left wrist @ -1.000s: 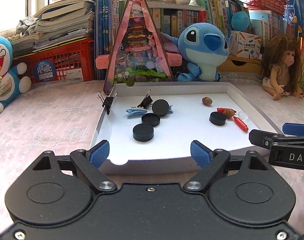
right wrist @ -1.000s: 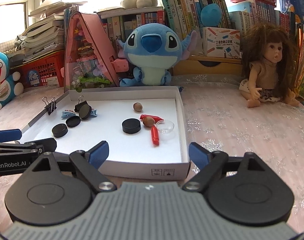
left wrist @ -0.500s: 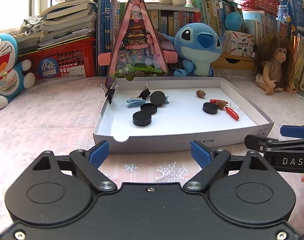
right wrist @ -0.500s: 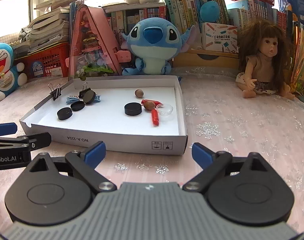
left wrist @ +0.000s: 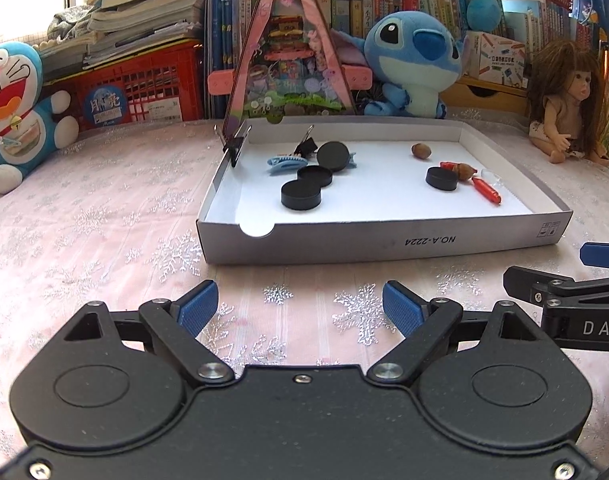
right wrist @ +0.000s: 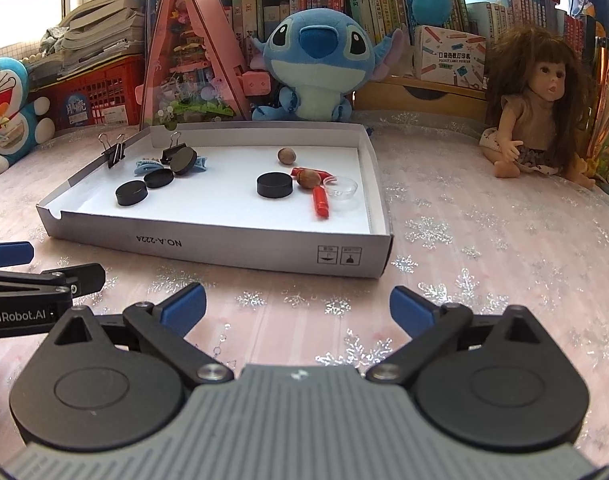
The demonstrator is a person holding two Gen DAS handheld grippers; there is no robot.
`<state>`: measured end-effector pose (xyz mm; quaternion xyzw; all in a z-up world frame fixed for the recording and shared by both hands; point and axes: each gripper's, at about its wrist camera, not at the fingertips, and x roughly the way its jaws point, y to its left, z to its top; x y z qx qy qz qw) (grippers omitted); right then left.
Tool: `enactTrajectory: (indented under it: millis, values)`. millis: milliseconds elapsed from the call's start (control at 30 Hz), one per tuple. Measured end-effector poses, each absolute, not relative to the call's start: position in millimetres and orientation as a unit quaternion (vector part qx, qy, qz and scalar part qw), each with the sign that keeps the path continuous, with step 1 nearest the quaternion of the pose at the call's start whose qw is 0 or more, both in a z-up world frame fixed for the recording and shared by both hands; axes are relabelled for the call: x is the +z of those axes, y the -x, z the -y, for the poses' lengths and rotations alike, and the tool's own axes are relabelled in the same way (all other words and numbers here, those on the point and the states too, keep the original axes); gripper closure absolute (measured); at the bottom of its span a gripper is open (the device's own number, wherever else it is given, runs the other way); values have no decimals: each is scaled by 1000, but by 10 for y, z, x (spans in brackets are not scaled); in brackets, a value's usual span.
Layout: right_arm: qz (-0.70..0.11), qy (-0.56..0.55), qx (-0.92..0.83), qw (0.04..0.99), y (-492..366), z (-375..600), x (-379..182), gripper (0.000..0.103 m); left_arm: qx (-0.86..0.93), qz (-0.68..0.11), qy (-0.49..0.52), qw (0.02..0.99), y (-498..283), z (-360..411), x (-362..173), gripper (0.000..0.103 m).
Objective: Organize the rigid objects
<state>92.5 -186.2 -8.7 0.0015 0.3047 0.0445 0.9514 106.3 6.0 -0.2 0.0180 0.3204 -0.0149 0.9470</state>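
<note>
Toys (right wrist: 318,62) and books (left wrist: 148,12) crowd behind the tray (left wrist: 384,236).

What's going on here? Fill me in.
A person holds two handheld grippers above a snowflake tablecloth, and neither grips anything. The left gripper and right gripper are both open, short of a shallow white box. Inside it lie four black discs, one at, two nuts, a red pen, a blue hair clip and a clear dish. Two binder clips sit by its far left corner, one on the wall.
</note>
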Motion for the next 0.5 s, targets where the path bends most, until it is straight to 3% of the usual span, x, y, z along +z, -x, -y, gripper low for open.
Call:
enactTrajectory:
  millis: [500]
  values:
    - [-329, -7, 30, 944, -1042, 1843, -160, 0, -3, -337, -17, 942, -1188, -109, -69, 5]
